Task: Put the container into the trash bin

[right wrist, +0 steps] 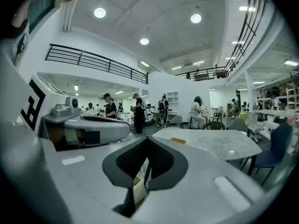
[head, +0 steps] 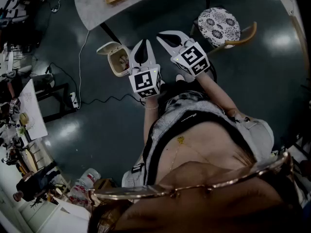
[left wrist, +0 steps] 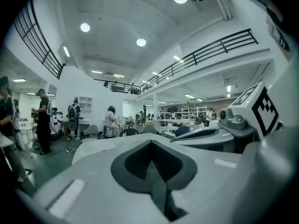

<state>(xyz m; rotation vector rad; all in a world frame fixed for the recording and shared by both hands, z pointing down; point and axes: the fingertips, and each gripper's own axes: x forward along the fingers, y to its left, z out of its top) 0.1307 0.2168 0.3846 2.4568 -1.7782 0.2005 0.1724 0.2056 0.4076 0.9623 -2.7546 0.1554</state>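
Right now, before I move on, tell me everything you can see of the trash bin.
The trash bin is small, cream and plastic-looking. It stands upright on the dark floor near the table's leg. Its lid is swung open, tilted up on the side away from the grippers. Something pale lies inside, but I cannot tell what it is. In the head view the shut left gripper overlaps its rim, with no contact visible.
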